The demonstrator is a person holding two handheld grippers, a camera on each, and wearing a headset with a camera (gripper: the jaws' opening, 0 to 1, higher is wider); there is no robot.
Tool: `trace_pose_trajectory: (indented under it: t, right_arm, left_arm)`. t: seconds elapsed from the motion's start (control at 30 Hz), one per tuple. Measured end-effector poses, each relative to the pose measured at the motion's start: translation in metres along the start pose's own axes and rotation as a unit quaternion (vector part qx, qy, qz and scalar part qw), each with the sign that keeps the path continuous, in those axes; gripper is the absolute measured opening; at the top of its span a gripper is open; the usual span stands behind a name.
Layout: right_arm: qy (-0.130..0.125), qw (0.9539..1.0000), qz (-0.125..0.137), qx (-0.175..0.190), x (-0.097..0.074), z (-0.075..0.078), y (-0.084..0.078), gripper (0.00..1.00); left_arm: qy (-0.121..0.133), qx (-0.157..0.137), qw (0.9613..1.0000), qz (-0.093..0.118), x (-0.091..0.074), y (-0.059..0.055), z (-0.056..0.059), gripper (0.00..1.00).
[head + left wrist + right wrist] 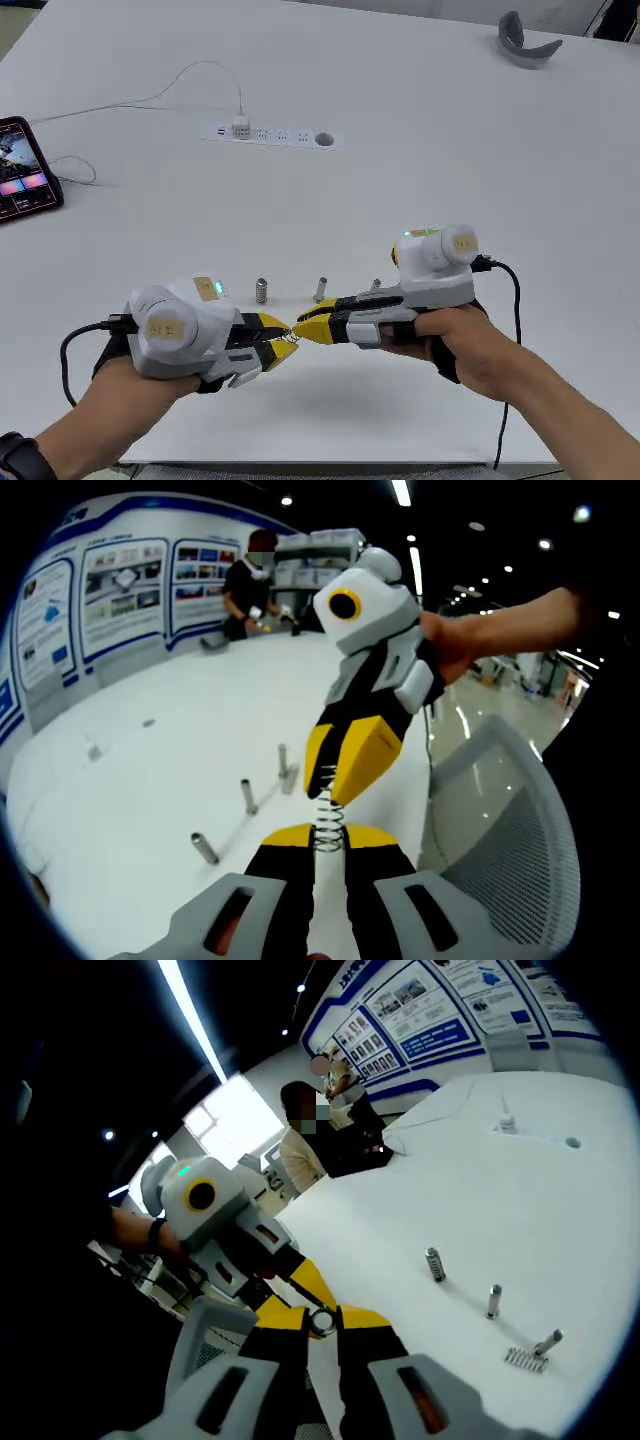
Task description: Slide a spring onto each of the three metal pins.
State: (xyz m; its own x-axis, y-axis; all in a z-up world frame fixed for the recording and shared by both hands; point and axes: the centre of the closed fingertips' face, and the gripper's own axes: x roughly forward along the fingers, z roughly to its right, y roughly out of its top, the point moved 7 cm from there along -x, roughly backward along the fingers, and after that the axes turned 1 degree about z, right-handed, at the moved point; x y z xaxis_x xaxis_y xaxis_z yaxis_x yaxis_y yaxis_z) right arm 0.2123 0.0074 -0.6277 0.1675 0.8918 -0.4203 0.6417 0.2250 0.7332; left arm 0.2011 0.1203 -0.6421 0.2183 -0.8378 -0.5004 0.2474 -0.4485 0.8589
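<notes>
I am clenching my left gripper [328, 837] on one end of a spring [326, 805] and my right gripper [322, 1320] on its other end. The spring is spanning the small gap between the two sets of jaws, held tip to tip above the near part of the white table [450, 150]. Beyond it three metal pins are standing in a row: the left pin [261, 282] is wearing a second spring [434, 1265], the middle pin [321, 289] is standing bare, and a loose spring [521, 1360] is lying just beside the right pin [547, 1342].
</notes>
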Motion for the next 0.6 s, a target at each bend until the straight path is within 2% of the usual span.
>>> trace_pose_trajectory:
  t: [0.13,0.3,0.4,0.5,0.6]
  right_arm:
    - [-0.001,0.9992,-0.027,-0.03,-0.002,-0.001,0.006,0.12]
    - [0.005,0.9949,-0.068,-0.075,-0.004,-0.005,0.016,0.12]
    - [0.007,0.989,-0.101,-0.107,-0.004,-0.006,0.018,0.12]
    - [0.015,0.9791,-0.141,-0.145,-0.003,-0.01,0.018,0.13]
    - [0.021,0.9717,-0.165,-0.168,-0.002,-0.011,0.019,0.13]
  left_arm:
    - [-0.007,-0.005,0.9999,0.01,0.002,0.003,0.0,0.09]
    - [-0.017,-0.009,0.9995,0.025,0.004,0.009,0.001,0.09]
    - [-0.022,-0.009,0.9993,0.029,0.004,0.012,0.002,0.09]
    - [-0.03,-0.006,0.999,0.032,0.004,0.014,0.003,0.09]
    - [-0.036,-0.004,0.9988,0.034,0.004,0.015,0.005,0.09]
